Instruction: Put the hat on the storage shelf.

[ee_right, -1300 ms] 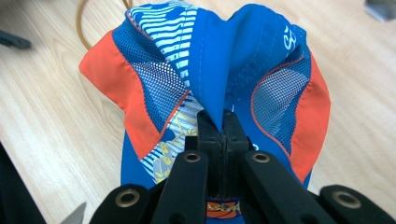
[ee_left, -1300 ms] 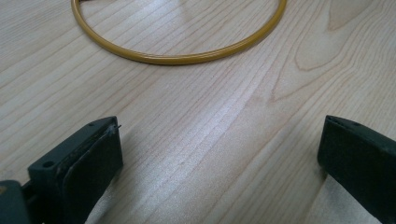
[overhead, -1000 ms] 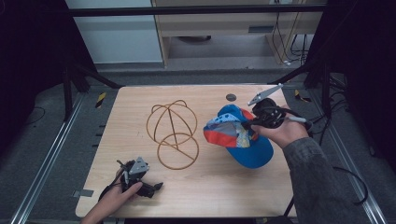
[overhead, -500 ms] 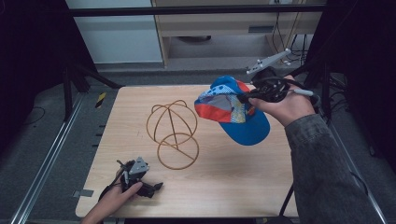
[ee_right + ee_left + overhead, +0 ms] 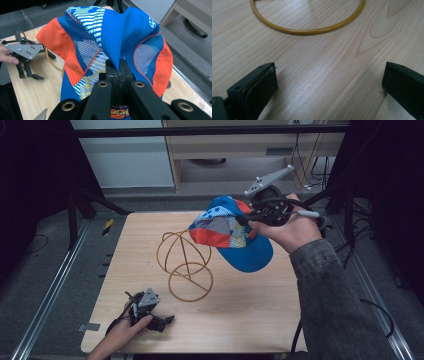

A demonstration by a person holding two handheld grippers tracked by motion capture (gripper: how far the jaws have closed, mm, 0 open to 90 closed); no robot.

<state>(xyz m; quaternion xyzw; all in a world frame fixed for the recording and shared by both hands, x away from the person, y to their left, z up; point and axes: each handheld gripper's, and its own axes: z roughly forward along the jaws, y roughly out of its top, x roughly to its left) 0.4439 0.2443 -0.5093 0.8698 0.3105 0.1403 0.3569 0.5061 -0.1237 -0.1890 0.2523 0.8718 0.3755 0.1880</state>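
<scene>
A blue, orange and striped cap (image 5: 227,232) hangs in the air over the table's right half, just right of a gold wire hat stand (image 5: 184,262). My right gripper (image 5: 246,219) is shut on a pinch of the cap's blue crown fabric (image 5: 113,53), with the jaws pressed together. My left gripper (image 5: 167,320) rests low at the table's front left corner, open, its black jaws wide apart over bare wood (image 5: 324,82). The stand's gold base ring (image 5: 308,30) lies just ahead of it.
The wooden table (image 5: 250,310) has metal rails along both sides. A shelf unit and cables stand beyond the far edge. In the right gripper view the left gripper (image 5: 25,53) sits on the table, left of the cap.
The right hand has lifted the cap off the table and carried it up and toward the stand. The left gripper has stayed in place.
</scene>
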